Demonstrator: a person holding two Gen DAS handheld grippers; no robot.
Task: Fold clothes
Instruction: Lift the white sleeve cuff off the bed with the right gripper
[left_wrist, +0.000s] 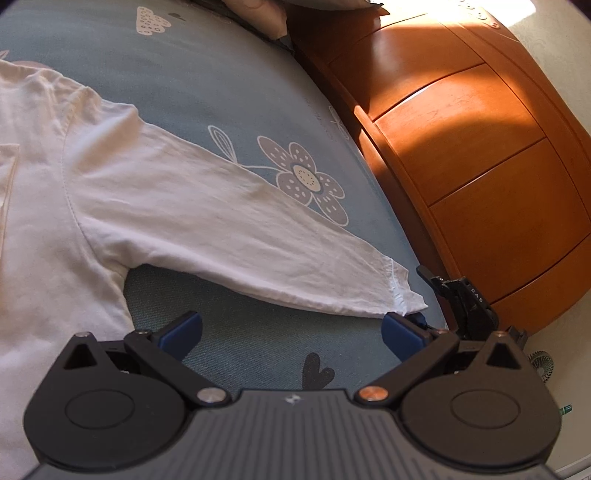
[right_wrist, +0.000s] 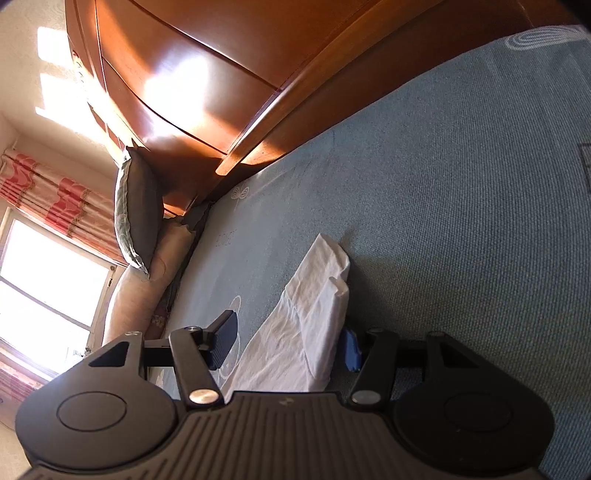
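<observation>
- white shirt (left_wrist: 155, 206): body cut off by the left wrist view's left edge; collar unseen;
- sleeve (right_wrist: 306, 325): near end hidden under the right gripper (right_wrist: 288, 345) body.

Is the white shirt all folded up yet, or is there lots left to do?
Lots left. Done: the white shirt lies spread flat on the blue bedspread, its sleeve stretched out, nothing folded. In hand: nothing gripped. The left gripper hangs open near the sleeve; the right gripper stands open around the sleeve's end, pads not pressing. Left: folding the sleeve in, then the body.
</observation>
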